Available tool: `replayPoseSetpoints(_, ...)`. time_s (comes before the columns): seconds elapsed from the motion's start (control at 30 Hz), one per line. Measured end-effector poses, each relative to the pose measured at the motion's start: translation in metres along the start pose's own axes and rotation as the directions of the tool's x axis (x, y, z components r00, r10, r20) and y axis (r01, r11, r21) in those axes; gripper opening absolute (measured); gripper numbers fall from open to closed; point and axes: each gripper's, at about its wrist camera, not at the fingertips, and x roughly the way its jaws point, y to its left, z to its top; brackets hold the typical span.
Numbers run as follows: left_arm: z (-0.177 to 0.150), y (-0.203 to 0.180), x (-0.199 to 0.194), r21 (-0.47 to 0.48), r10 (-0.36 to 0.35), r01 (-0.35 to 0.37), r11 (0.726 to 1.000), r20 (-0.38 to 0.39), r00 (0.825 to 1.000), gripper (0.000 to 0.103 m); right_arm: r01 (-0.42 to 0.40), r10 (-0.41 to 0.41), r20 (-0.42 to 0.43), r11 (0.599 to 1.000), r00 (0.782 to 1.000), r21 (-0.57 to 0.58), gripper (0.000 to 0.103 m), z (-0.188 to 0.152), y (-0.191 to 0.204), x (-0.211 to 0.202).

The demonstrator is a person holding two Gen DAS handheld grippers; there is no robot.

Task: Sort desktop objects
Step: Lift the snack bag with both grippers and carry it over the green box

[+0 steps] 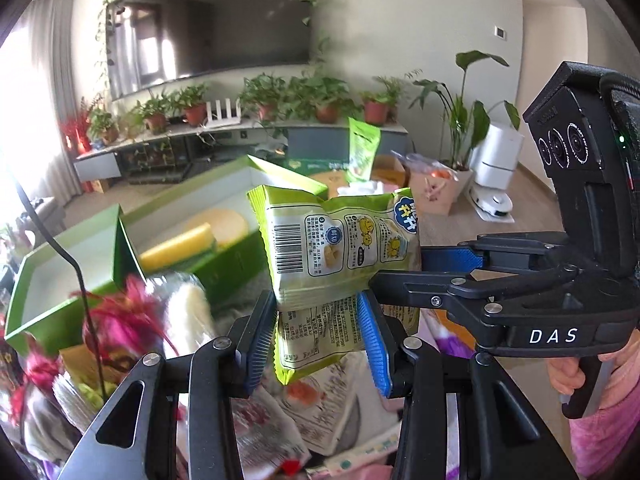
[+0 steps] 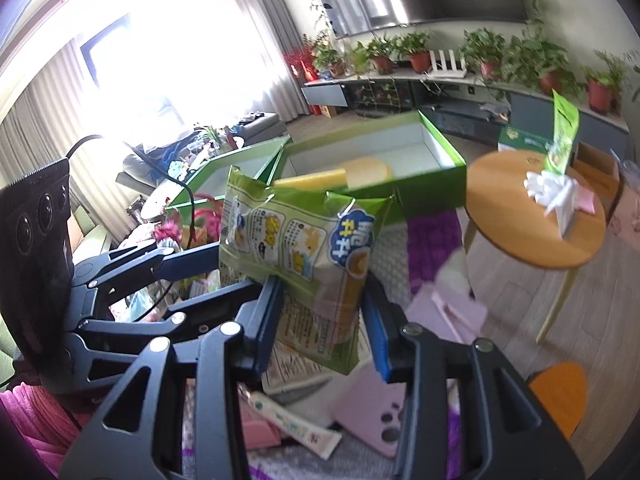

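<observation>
A green snack bag [image 1: 336, 252] hangs in the air between both grippers. My left gripper [image 1: 318, 332] is shut on its lower part. My right gripper [image 2: 324, 316] is shut on the same bag [image 2: 304, 248]; in the left wrist view it reaches in from the right [image 1: 400, 276] and grips the bag's side. Behind the bag lies an open green box [image 1: 224, 264] with a white inside, holding a yellow block [image 1: 180, 246] and a round pale piece [image 1: 228, 220]. The box also shows in the right wrist view [image 2: 424, 188].
Below lie snack packets [image 1: 320, 412], a pink flower [image 1: 120, 320], a pink case [image 2: 380, 412], a tube [image 2: 296, 424]. A round wooden side table [image 2: 516, 208] with tissues and a green pouch stands at right. An orange stool [image 2: 560, 392] is nearby.
</observation>
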Motion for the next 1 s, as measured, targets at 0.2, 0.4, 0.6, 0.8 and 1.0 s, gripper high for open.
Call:
replayPoseSetpoints(0.2, 0.018, 0.014, 0.003, 0.005, 0.030, -0.030, 1.000, 0.018, 0.999, 0.043, -0.018, 0.018, 0.006, 1.000, 1.000, -0.023, 0.040, 0.024, 0.000, 0.008)
replayPoseSetpoints(0.4, 0.043, 0.026, 0.009, 0.007, 0.061, -0.061, 0.998, 0.033, 0.998, 0.043, -0.041, 0.041, 0.011, 0.998, 0.999, -0.045, 0.040, 0.050, -0.003, 0.019)
replayPoseSetpoints(0.6, 0.065, 0.042, 0.017, -0.003, 0.087, -0.087, 0.996, 0.052, 0.995, 0.043, -0.059, 0.060, 0.015, 0.997, 0.998, -0.052, 0.040, 0.079, -0.010, 0.032)
replayPoseSetpoints(0.8, 0.075, 0.056, 0.027, -0.021, 0.096, -0.095, 0.995, 0.062, 0.994, 0.043, -0.049, 0.050, 0.020, 0.997, 0.999, -0.064, 0.040, 0.096, -0.011, 0.043)
replayPoseSetpoints(1.0, 0.083, 0.068, 0.044, -0.035, 0.120, -0.119, 0.992, 0.042, 0.992, 0.043, -0.059, 0.060, 0.011, 0.997, 0.998, -0.048, 0.041, 0.108, -0.021, 0.062)
